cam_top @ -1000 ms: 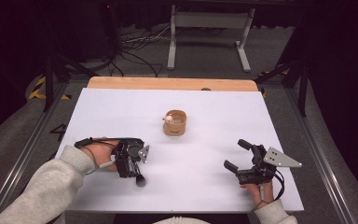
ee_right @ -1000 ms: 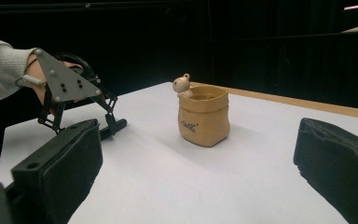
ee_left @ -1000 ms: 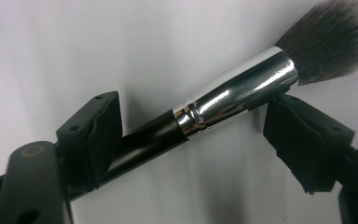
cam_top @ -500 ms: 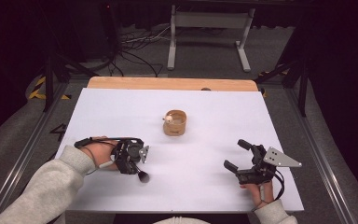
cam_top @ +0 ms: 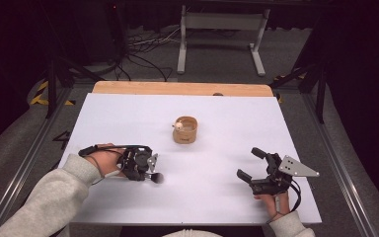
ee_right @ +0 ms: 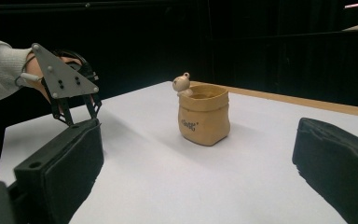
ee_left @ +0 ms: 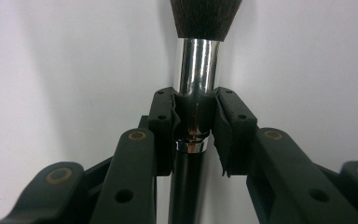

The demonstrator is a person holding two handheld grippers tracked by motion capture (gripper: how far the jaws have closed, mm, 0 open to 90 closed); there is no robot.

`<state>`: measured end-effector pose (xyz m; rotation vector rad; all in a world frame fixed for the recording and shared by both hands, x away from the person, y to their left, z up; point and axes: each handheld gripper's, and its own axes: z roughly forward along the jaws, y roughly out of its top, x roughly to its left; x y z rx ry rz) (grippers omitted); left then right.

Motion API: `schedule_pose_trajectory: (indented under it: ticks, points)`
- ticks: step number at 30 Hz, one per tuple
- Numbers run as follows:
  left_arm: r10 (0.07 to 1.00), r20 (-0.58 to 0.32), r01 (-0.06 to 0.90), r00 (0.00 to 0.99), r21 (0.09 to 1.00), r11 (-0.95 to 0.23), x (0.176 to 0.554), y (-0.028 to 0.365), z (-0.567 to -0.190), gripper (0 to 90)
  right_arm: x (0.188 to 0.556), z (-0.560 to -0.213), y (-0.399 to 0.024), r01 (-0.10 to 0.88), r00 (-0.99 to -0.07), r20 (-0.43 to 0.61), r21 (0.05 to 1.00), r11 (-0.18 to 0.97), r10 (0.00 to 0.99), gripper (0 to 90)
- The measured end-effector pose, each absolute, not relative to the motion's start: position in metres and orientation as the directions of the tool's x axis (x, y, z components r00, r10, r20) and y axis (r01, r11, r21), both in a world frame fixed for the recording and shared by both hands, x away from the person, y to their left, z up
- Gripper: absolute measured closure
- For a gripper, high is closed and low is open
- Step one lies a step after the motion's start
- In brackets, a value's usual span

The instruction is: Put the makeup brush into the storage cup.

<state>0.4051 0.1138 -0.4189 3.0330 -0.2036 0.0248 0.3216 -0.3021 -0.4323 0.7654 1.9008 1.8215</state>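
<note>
- The left gripper (cam_top: 150, 170) lay low over the near left part of the white table (cam_top: 128, 118), with the person's grey sleeve (cam_top: 39, 197) coming in from the bottom edge.
- Its jaws had just been closing and were pinching a makeup brush with a black handle, shiny silver metal collar and dark bristle head (ee_left: 196, 70); in the left gripper view the black pads (ee_left: 163, 126) pressed on both sides of the collar where it meets the handle.
- The brush pointed away from the gripper along the tabletop, and its bristle tuft (cam_top: 157, 178) showed just beyond the jaw tips in the high view.
- The right gripper (cam_top: 250, 164) rested on the near right part of the table, well apart from the left one, with its jaws spread wide and nothing between them.
- Farther off, near the middle of the table, stood a small tan pouch-shaped pot with a little pale bear figure on its rim (cam_top: 185, 130), upright and apart from both grippers.
- At the far edge a strip of bare light wood (cam_top: 177, 89) ran along the white surface.
</note>
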Motion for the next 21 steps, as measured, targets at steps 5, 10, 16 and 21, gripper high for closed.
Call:
schedule_pose_trajectory:
  ticks: [5,10,16,21]
  points:
    - [-0.119,0.031,-0.122,0.992,0.145,-0.982,0.405,0.116,-0.41,70.7,0.322,-0.432,-0.302,0.112,-0.772,0.086,0.994,0.001,0.63,2.1]
    - [-0.116,0.041,-0.122,0.992,0.207,-0.971,0.405,0.119,-0.399,70.7,0.322,-0.432,-0.302,0.111,-0.771,0.085,0.994,0.003,0.632,2.2]
    - [-0.108,0.066,-0.122,0.992,0.283,-0.951,0.403,0.121,-0.388,70.7,0.322,-0.432,-0.301,0.109,-0.773,0.081,0.994,0.005,0.63,2.1]
    - [-0.077,0.091,-0.106,0.993,0.371,-0.922,0.403,0.126,-0.378,70.7,0.322,-0.432,-0.301,0.107,-0.773,0.077,0.994,0.01,0.63,2.1]
